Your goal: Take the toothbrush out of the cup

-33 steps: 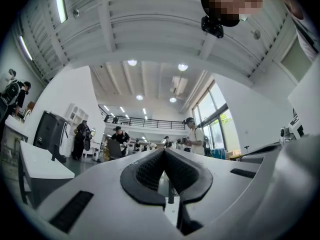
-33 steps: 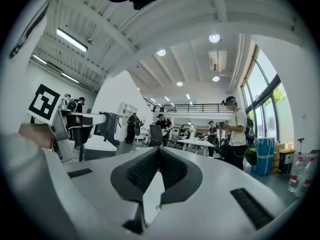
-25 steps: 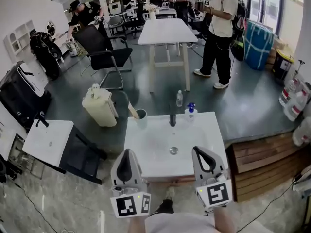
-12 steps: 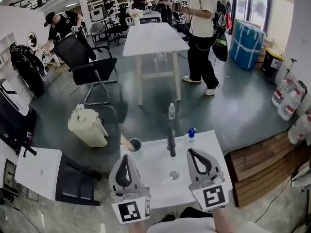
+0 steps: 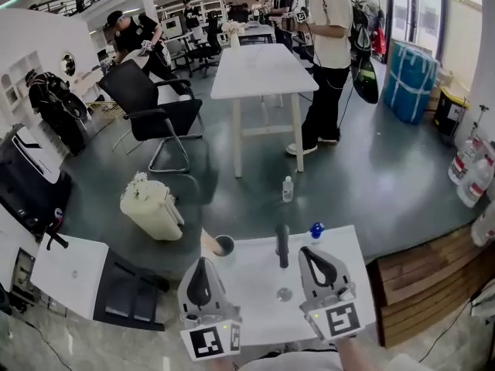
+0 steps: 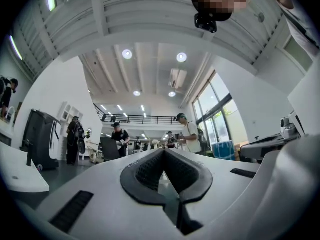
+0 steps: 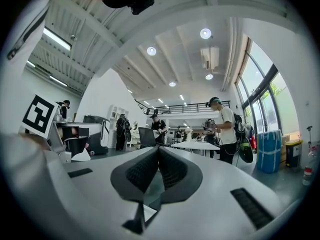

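Note:
A small cup [image 5: 225, 246] stands at the far left corner of the white sink counter [image 5: 251, 273]. A toothbrush [image 5: 209, 242] with a pale wooden handle leans out of it to the left. My left gripper [image 5: 203, 263] hovers over the counter's near left part, just short of the cup, its jaws shut and empty. My right gripper [image 5: 306, 252] is over the near right part, beside the drain [image 5: 284, 294], also shut and empty. In the left gripper view the left gripper [image 6: 164, 151] points slightly upward into the room. The right gripper [image 7: 159, 149] does the same in its own view. Neither gripper view shows the cup.
A dark faucet [image 5: 283, 246] rises at the back middle of the counter, with a blue-capped bottle [image 5: 315, 230] beside it. A clear bottle [image 5: 288, 188] and a cream container [image 5: 151, 205] stand on the floor beyond. A black chair [image 5: 158, 114], a white table [image 5: 259, 64] and several people are farther off.
Both grippers have moved forward together over the sink counter. The cup and faucet now lie closer to their tips. Both stay shut.

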Demonstrator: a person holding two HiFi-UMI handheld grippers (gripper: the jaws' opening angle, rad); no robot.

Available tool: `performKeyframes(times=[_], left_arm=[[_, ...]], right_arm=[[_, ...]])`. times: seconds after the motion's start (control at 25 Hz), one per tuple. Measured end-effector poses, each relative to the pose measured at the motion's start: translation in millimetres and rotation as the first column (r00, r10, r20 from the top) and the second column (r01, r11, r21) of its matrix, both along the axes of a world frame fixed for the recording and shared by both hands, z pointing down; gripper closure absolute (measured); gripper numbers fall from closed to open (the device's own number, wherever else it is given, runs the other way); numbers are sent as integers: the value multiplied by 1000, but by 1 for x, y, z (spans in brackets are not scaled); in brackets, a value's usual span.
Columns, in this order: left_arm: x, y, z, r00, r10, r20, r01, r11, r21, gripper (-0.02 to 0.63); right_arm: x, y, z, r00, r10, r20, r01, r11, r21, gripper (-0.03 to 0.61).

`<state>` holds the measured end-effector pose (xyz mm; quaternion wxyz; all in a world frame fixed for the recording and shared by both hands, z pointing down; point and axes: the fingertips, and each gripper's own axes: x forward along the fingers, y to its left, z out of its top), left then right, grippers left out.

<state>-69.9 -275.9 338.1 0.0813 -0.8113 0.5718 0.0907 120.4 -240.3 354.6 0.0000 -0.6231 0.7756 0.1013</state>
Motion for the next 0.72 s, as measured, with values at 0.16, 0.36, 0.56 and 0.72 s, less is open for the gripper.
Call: performKeyframes(times=[0.16,0.36,0.56,0.72], left_arm=[[-4,1,-3,1000,-19,-22,19,1000,10,598],[-7,4,-9,999,-42,-28,43,999,19,598],[-18,8,-9,997,-70,-26,71,997,31,598],[-31,11,-6,994,-106,-21,106,994,24,598]], right_arm=[[2,-1,-2,1000,-12,22,11,1000,14,568],[2,-1,-4,999,-32,26,32,999,9,566],[-9,-15,-13,991,-77,111,77,997,-3,501],[-41,-39,-41,964,-213,158,210,977,37,436]])
